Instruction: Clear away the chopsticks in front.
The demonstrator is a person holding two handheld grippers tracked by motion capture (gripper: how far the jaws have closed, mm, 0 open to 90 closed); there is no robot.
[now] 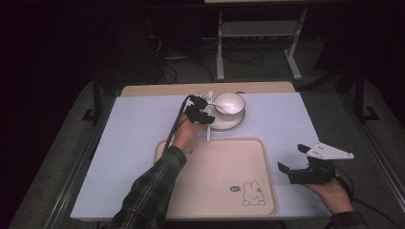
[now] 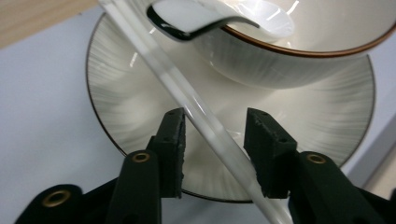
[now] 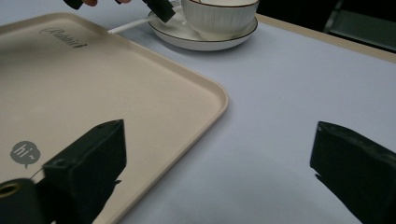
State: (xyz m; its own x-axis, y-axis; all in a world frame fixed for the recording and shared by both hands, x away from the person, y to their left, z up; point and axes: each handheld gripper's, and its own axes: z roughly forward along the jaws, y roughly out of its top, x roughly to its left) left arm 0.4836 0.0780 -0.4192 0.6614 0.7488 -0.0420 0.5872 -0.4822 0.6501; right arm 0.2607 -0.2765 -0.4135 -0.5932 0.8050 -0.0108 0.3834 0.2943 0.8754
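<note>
A: Lying slantwise across the saucer (image 2: 140, 116), the white chopsticks (image 2: 205, 123) pass between the jaws of the left gripper (image 2: 215, 140). Jaws parted, one on each side of the sticks, no pinch yet as far as the left gripper view tells. One may be brushing them; too close to call.

B: Agreed. From above, the chopsticks (image 1: 208, 119) rest on the saucer's left rim, near end down on the table just short of the tray (image 1: 215, 191). Left gripper (image 1: 203, 113) sits right over them.

A: Bowl (image 1: 229, 103) stands on the saucer, a white spoon (image 2: 205, 18) in it with its handle hooked over the rim.

B: Progress, by judgement: early. Approach looks finished, closing on the chopsticks is not. Lift and any placing remain. The tray holds nothing, so it may be the destination, though that is a guess.

A: Right gripper (image 1: 298, 160)?

B: Spread wide, holding nothing, hovering off the tray's right edge, well apart from the dishes. The right gripper view looks across the tray corner (image 3: 205, 98) toward the saucer.

A: Surface?

B: Pale lilac tabletop (image 1: 133, 138) with a wooden strip at the far edge. Tray is cream with a rabbit drawing (image 1: 251, 193). Room beyond is dark: grey floor, a white metal frame (image 1: 258, 43), loose cables.
</note>
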